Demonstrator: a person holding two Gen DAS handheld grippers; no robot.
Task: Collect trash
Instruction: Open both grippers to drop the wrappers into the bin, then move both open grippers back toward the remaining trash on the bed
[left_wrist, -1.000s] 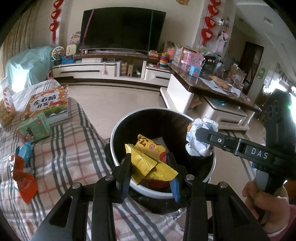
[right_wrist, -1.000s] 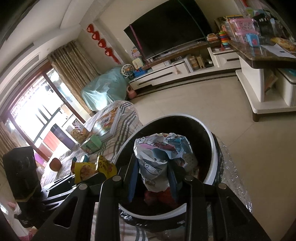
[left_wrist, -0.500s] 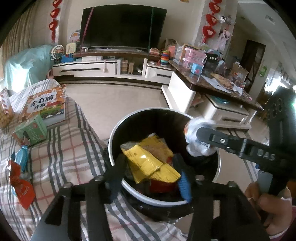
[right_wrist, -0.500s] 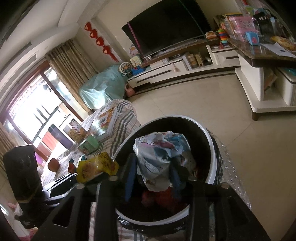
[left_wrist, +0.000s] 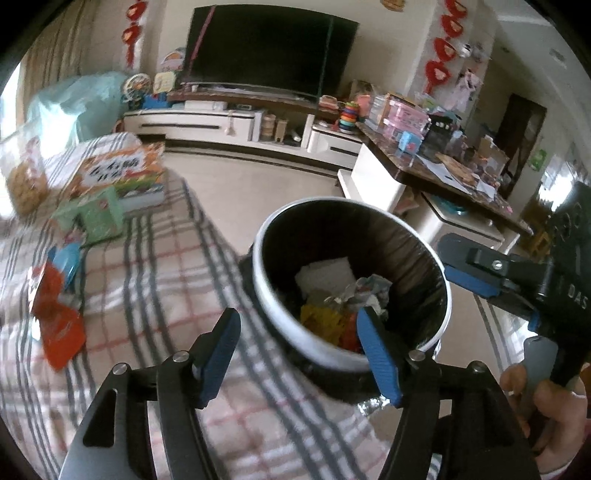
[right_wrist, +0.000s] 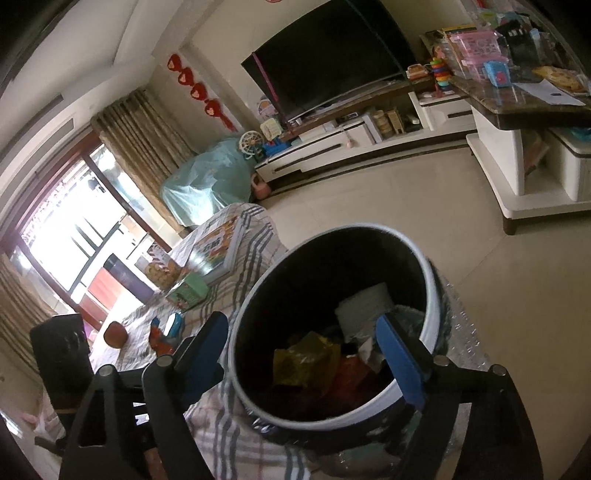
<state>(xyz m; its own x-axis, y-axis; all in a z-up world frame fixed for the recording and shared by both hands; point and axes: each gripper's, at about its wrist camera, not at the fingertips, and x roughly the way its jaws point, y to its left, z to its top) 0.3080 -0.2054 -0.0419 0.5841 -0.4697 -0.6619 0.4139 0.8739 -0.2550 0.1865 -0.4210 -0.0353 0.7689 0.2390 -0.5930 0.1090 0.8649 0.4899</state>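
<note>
A round black bin with a white rim (left_wrist: 369, 205) stands against the plaid-covered table. Inside lie a yellow wrapper (left_wrist: 321, 321) and a crumpled printed paper (left_wrist: 371, 291). My left gripper (left_wrist: 299, 354) hangs over the bin's near rim and the cloth, its jaws opening with nothing held between them. My right gripper (right_wrist: 301, 354) straddles the bin (right_wrist: 432, 280), jaws opening wide and empty, with the yellow wrapper (right_wrist: 306, 358) below. The right gripper (left_wrist: 476, 280) also shows at the bin's right side. A red wrapper (left_wrist: 59, 325) and a blue one (left_wrist: 68, 258) lie on the cloth.
On the plaid cloth (left_wrist: 166, 295) are a green box (left_wrist: 99, 218), a picture book (left_wrist: 125, 173) and a snack bag (left_wrist: 22, 181). A cluttered coffee table (left_wrist: 443, 177) stands right of the bin, a TV cabinet (left_wrist: 221, 123) behind. Tiled floor (right_wrist: 517, 295) lies beyond.
Both grippers opened. The yellow wrapper left my left jaws and the crumpled paper left my right jaws; both now lie in the bin. The left gripper shifted left over the cloth.
</note>
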